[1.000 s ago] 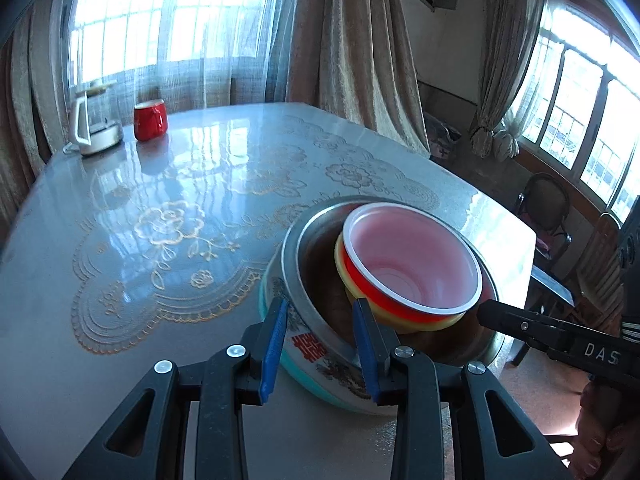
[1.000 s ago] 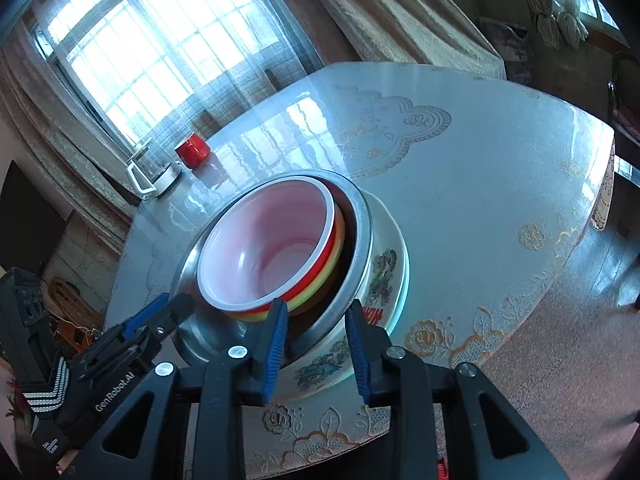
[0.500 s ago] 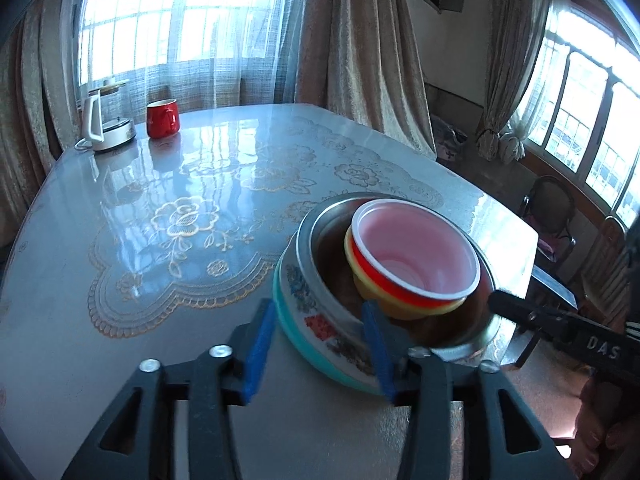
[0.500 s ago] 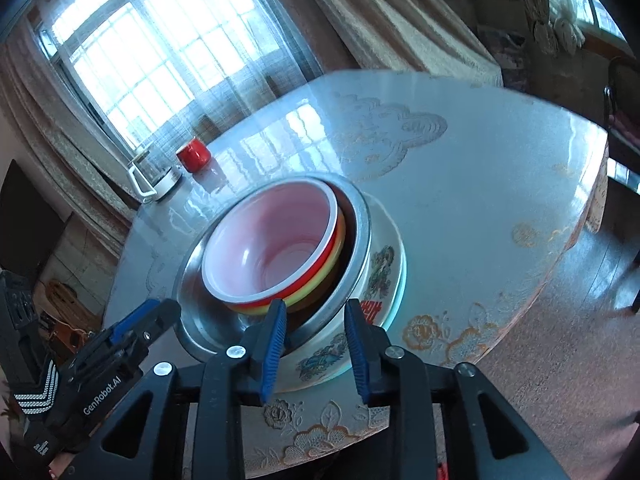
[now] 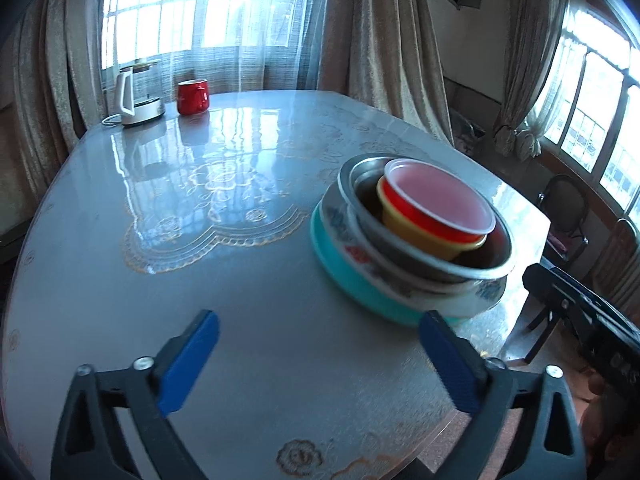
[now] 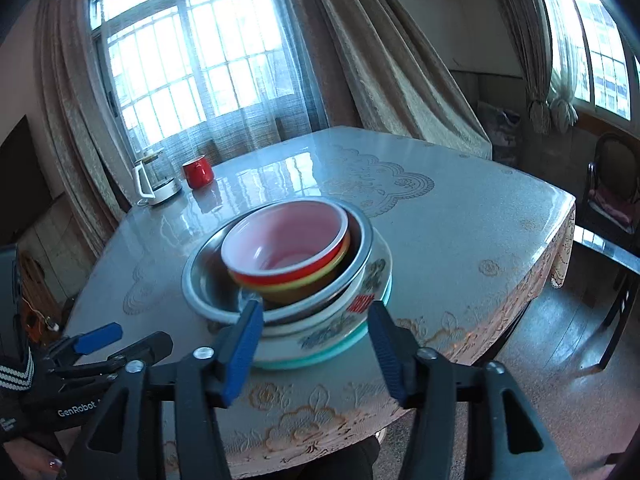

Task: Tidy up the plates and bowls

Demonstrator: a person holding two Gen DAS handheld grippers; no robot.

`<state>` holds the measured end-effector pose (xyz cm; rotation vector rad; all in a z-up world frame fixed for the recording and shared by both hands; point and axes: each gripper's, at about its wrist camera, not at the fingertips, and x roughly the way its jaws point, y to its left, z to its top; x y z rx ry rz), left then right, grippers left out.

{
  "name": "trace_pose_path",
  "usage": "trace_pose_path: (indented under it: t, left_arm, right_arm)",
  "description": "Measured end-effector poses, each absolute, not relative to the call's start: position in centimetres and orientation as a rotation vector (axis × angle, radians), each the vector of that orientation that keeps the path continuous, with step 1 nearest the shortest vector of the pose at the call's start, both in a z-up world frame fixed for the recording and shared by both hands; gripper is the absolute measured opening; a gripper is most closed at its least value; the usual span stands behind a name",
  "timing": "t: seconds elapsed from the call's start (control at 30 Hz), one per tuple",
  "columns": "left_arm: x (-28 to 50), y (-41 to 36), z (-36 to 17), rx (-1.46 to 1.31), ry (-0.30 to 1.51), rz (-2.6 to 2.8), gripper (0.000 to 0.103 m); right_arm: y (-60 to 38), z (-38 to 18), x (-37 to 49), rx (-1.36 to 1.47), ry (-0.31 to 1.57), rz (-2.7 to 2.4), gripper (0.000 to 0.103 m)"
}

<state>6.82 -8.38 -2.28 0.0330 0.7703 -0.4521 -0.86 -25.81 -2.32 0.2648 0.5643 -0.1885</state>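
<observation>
On the table sits one stack. A plate is at the bottom, a flowered bowl on it, a metal bowl in that, and two small bowls inside. From the stack in the right wrist view, a mug stands far off at eleven o'clock. A kettle is just left of the mug.
</observation>
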Motion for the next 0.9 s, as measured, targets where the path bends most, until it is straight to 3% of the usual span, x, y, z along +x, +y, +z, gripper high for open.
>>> trace_pose_path:
  t: [0.13,0.6,0.9]
  left_arm:
    - [6.3,-8.0,-2.8,0.071,0.758,-0.412,0.103]
    - [5.1,-6.1,-4.0,0.000,0.766,-0.407,0.103]
    - [3.8,-5.9,-3.8,0.016,0.744,-0.407,0.103]
  right_arm:
    - [-24.6,-3.1,-1.4,0.237,0.573,-0.180,0.067]
    - [-23.2,-5.7,-2.5,0.239,0.668,-0.191,0.067]
    - [-23.0,-5.7,-3.5,0.241,0.654,-0.225,0.075]
